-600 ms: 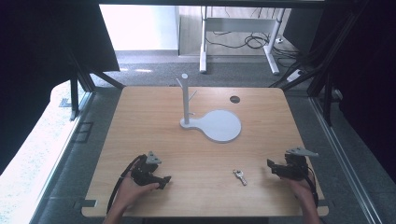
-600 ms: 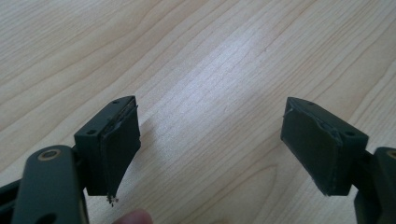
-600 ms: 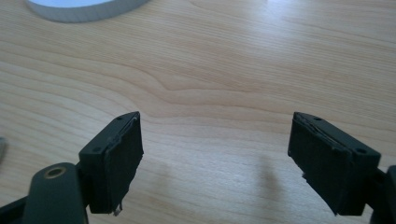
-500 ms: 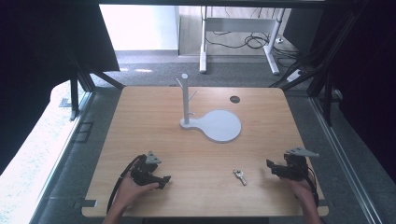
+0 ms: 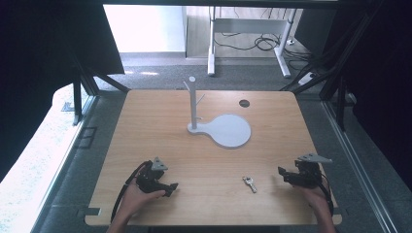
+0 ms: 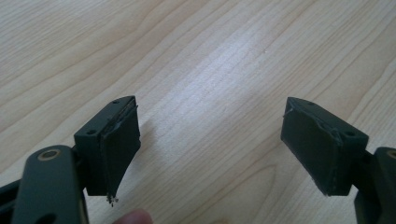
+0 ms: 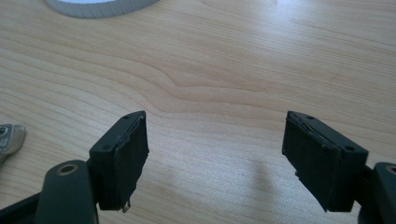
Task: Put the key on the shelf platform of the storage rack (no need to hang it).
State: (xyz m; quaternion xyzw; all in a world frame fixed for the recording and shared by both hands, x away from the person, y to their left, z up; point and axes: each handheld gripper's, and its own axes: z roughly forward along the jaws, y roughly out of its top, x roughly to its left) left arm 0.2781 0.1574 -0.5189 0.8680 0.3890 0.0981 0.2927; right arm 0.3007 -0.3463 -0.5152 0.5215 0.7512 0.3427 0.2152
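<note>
A small silver key (image 5: 249, 183) lies flat on the wooden table (image 5: 160, 126) near its front edge, between the two hands; its tip shows as the key (image 7: 9, 138) at the left edge of the right gripper view. My left gripper (image 5: 172, 187) rests low at the front left, jaws wide open over bare wood (image 6: 210, 135). My right gripper (image 5: 282, 173) sits at the front right, a short way right of the key, open with nothing between its jaws (image 7: 215, 158). A white stand (image 5: 194, 104) with pegs rises from a round white base (image 5: 228, 131) mid-table.
A dark round hole (image 5: 244, 103) sits in the tabletop behind the base. The base's rim (image 7: 100, 7) shows at the top of the right gripper view. A desk frame (image 5: 243, 34) and cables stand on the floor beyond the table.
</note>
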